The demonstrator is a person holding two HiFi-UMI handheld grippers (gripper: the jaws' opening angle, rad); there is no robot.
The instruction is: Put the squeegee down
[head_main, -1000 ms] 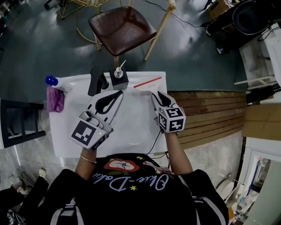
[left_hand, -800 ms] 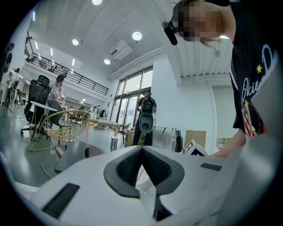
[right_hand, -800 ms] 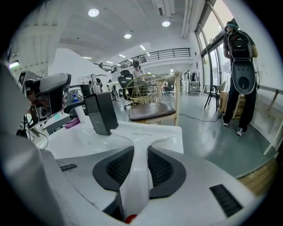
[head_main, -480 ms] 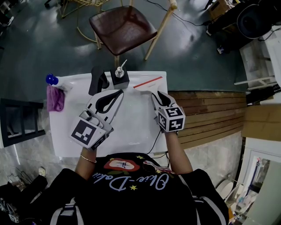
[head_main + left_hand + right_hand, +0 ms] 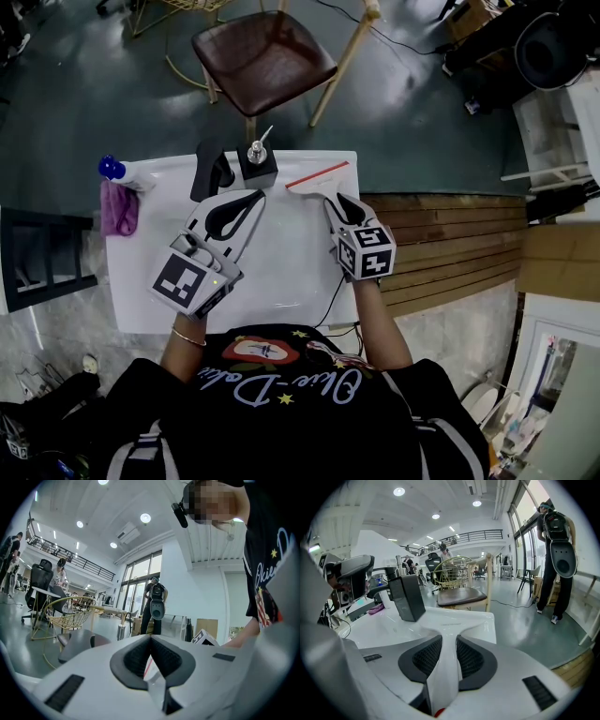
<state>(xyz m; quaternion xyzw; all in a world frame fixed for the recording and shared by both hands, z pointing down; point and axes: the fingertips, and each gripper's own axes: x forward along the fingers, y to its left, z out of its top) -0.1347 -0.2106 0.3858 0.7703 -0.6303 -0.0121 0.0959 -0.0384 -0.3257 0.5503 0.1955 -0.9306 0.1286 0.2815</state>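
Right gripper view shows the right gripper [image 5: 448, 643] clamped on the squeegee [image 5: 440, 686] by its handle, probably light, stiff, slick plastic, while the left gripper [image 5: 151, 644] is closed on nothing.

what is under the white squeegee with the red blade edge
The far right corner of the white sink top lies under the head of the white squeegee; contact cannot be told. The right gripper, shut on the handle, covers what is under that part.

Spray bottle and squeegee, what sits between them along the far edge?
In the head view, a black faucet and a black soap dispenser stand between the spray bottle and the squeegee.
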